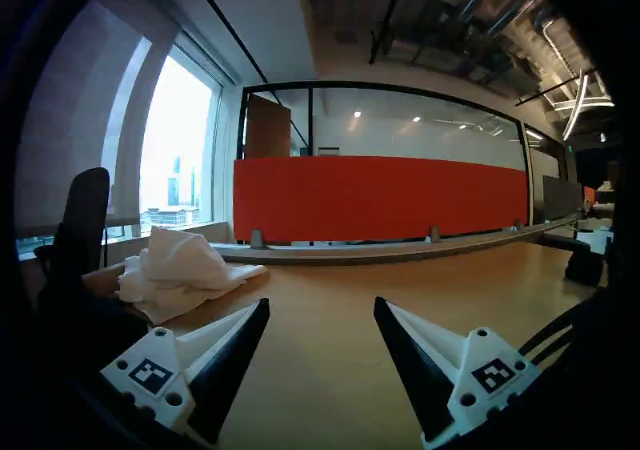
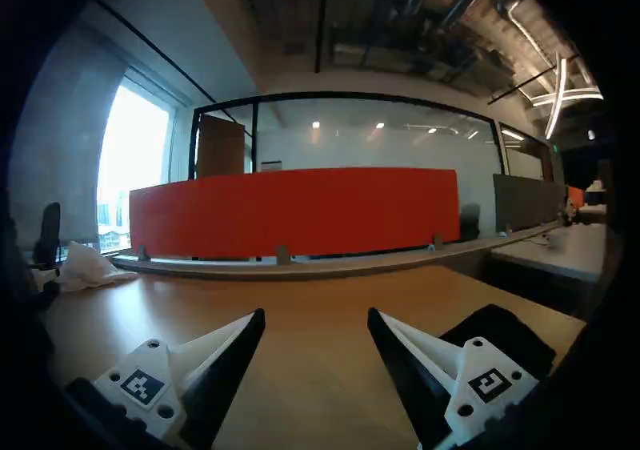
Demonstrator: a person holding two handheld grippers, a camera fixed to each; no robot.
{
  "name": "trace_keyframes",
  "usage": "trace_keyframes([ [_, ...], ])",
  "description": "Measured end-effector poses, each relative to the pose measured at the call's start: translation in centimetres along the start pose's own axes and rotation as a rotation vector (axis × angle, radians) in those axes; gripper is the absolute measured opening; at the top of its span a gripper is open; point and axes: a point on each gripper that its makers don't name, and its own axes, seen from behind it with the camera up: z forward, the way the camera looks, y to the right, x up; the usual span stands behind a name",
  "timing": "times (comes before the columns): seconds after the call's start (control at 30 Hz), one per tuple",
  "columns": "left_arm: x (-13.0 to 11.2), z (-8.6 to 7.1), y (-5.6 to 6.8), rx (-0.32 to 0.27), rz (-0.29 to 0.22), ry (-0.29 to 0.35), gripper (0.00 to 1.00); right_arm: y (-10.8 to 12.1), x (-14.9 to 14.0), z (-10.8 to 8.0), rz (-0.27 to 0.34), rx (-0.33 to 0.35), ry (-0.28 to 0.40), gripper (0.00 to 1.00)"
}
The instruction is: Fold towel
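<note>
A white towel [image 1: 180,270] lies crumpled in a heap on the wooden desk [image 1: 336,322], at the left of the left gripper view and just ahead of the left finger. My left gripper [image 1: 322,307] is open low over the desk with nothing between its fingers. In the right gripper view the same towel [image 2: 84,267] is small and far off at the left edge. My right gripper [image 2: 316,315] is open too, over bare wood, well away from the towel.
A red divider panel [image 1: 376,198] runs along the desk's far edge. A black office chair [image 1: 80,226] stands at the left by the window. A black cloth-like object [image 2: 500,334] lies on the desk by my right gripper's right finger.
</note>
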Motion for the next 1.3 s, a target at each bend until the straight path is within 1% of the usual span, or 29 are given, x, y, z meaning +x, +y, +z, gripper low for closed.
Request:
trace_keyframes([
  [0.3,0.0,0.0,0.0,0.000,0.000,0.000,0.97,-0.5,-0.4,0.0,-0.011,0.008,-0.003,0.99],
  [0.67,0.0,0.0,0.0,0.000,0.000,0.000,0.97,-1.4,0.0,-0.2,-0.047,0.020,-0.002,0.99],
  [1.3,0.0,0.0,0.0,0.000,0.000,0.000,0.97,-1.8,0.3,-0.4,-0.046,0.024,-0.006,0.99],
])
